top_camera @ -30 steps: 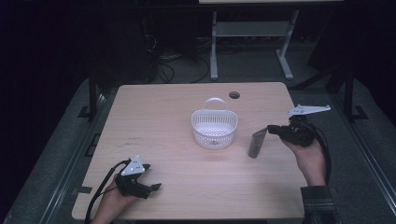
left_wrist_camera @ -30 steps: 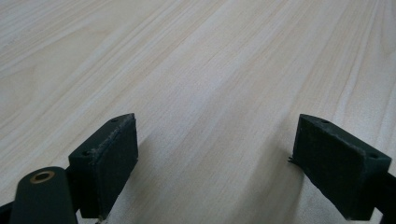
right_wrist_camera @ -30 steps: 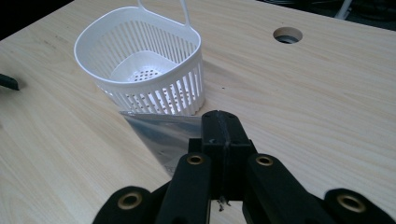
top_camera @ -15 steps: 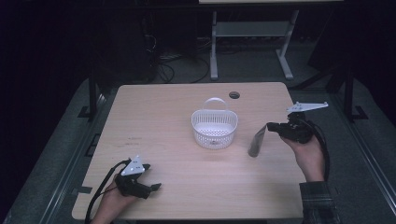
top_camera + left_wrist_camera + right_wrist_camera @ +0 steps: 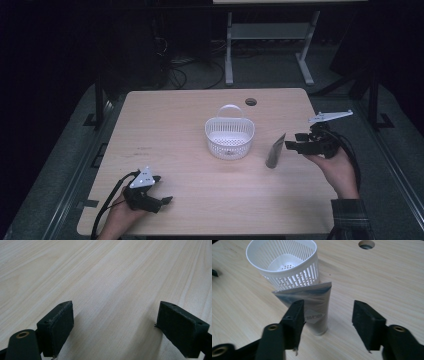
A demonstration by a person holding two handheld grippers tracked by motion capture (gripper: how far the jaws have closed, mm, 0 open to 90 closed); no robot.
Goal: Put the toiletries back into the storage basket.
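**Tube stood just ahead of the right gripper, basket behind it**

The tube (image 5: 312,307) stood on its cap on the table (image 5: 170,135), its flat sealed end up and leaning a little. Its long line ran nearly straight up and down. It was just in front of the right gripper (image 5: 291,146), partly behind one black jaw in the right gripper view. The jaws had just been opening, and they stood apart with nothing pressed between them. One jaw looked very near the tube's side; I could not tell if it touched. The tube seemed to stand by itself, let go.

Past the tube, farther from that gripper, sat the white basket (image 5: 229,137) with slotted walls and a thin handle. The tube was close beside it but not inside. I think the next move would need the tube gripped again across its flat sides and carried up and over the rim, since the basket lay straight ahead.

The right gripper was by far the nearer one. The left gripper (image 5: 159,201) rested low at the near edge of the table, well apart from both things, its jaws wide with only bare wood between them.

The table was pale wood with a round hole (image 5: 251,102) beyond the basket. The room around was dark, with a grey floor and a metal stand (image 5: 265,45) behind.
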